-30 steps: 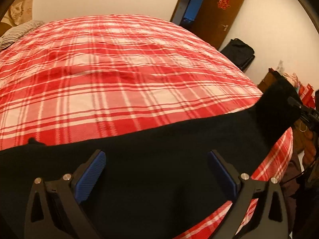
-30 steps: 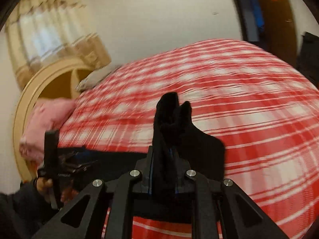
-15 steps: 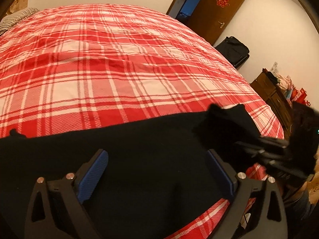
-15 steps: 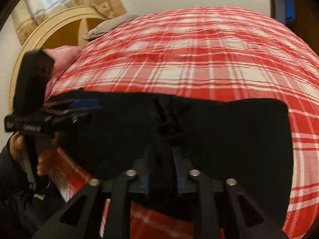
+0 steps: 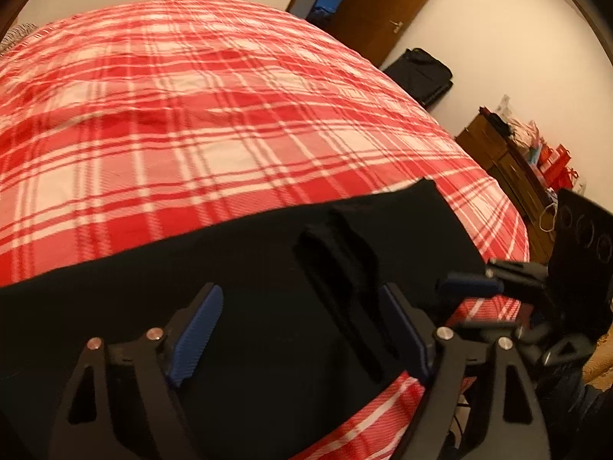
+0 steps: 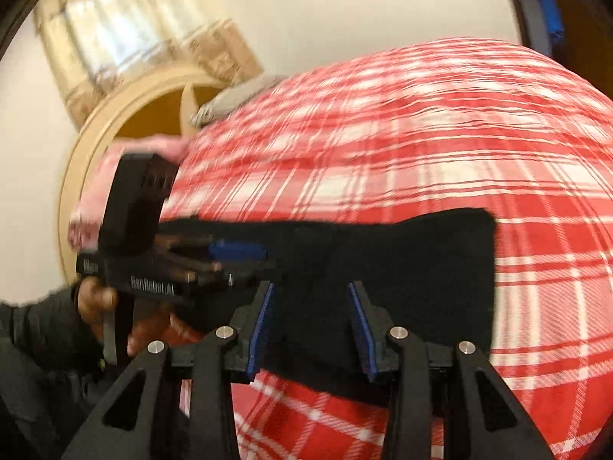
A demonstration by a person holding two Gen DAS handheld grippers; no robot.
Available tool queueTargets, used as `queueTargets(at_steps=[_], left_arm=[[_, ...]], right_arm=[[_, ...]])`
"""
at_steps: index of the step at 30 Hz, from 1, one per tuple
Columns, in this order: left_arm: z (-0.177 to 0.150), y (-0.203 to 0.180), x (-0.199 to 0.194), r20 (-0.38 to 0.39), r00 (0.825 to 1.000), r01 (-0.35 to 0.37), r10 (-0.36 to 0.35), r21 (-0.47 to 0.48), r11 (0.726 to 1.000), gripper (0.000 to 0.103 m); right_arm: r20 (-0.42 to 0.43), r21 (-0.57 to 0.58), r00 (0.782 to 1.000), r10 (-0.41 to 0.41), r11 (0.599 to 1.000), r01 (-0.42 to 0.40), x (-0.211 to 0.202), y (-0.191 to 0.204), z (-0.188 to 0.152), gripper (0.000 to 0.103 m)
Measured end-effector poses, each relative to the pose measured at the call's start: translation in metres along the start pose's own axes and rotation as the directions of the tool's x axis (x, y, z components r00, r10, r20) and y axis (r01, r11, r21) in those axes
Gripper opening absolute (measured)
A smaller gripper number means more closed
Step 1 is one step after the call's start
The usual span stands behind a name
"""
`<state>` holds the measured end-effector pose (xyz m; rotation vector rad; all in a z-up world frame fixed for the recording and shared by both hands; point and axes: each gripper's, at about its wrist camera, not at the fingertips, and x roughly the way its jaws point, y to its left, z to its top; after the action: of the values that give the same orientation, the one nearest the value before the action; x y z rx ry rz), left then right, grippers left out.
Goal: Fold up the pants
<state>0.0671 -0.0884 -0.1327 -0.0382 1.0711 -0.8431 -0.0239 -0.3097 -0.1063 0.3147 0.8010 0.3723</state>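
Black pants [image 5: 237,306] lie flat across the near edge of the bed [image 5: 214,122], a matte, soft-looking dark slab w/ almost no visible weave; one straight far edge, squared corner at the far right [image 5: 429,188]. A raised fold ridge [image 5: 337,268] runs toward the left hand-held gripper [image 5: 302,341], ending just by its right pad. That gripper's jaws are closing, blue ribbed pads set wide apart over the cloth, not pinching it; fabric sits between and under them. Black triangular-cutout finger frames w/ silver bolts.

Right hand-held gripper [image 6: 312,326]: jaws opening, released, blue pads either side of the pants [image 6: 402,268] w/ cloth between but no squeeze seen. In this view the pants read as a wide rectangle ahead of the pads, right edge straight, near edge dropping toward the bed's side.

Bed cover is red/white plaid, slightly fuzzy, softly wrinkled. To the left of the right gripper, the other gripper's body [image 6: 153,253] shows, boxy black plastic w/ pale lettering too blurred to read, gripped by a hand [image 6: 99,306] in a dark sleeve. Beyond: pink pillow [image 6: 92,199], partly blocked, curved cream headboard [image 6: 115,115], curtain [image 6: 126,30] smeared by motion blur.

Left view, far right: wooden door [image 5: 387,7], black bag [image 5: 421,73] on the floor, brown cabinet [image 5: 505,168] w/ red clutter, unclear. Pants detail (waist vs. legs) can't be told; all black.
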Motion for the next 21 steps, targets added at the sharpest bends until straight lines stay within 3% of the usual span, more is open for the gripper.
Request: queueTargets(at_steps=[6, 8, 10, 15, 17, 21], left_arm=[[0.003, -0.023, 0.020, -0.050, 0.998, 0.035, -0.033, 0.027, 0.999, 0.062], [0.003, -0.032, 0.028, -0.068, 0.997, 0.027, -0.024, 0.042, 0.999, 0.062], [0.005, -0.037, 0.033, -0.073, 0.997, 0.019, -0.016, 0.049, 0.999, 0.055], [0.009, -0.047, 0.044, -0.089, 0.996, 0.005, 0.002, 0.073, 0.997, 0.023], [0.010, -0.049, 0.042, -0.078, 0.997, 0.006, 0.000, 0.077, 0.997, 0.015], [0.012, -0.045, 0.026, -0.036, 0.999, 0.024, -0.021, 0.083, 0.996, 0.013]], right_arm=[[0.102, 0.057, 0.995, 0.018, 0.998, -0.024, -0.012, -0.012, -0.003, 0.041], [0.128, 0.056, 0.992, 0.010, 0.998, -0.017, -0.016, -0.014, -0.003, 0.042], [0.155, 0.055, 0.988, 0.008, 0.998, -0.017, -0.021, -0.015, -0.003, 0.042], [0.233, 0.058, 0.972, 0.008, 0.998, -0.022, -0.036, -0.018, -0.001, 0.044], [0.259, 0.067, 0.966, 0.006, 0.997, -0.024, -0.038, -0.020, -0.001, 0.052], [0.262, 0.076, 0.965, -0.007, 0.997, -0.014, -0.038, -0.021, -0.002, 0.055]])
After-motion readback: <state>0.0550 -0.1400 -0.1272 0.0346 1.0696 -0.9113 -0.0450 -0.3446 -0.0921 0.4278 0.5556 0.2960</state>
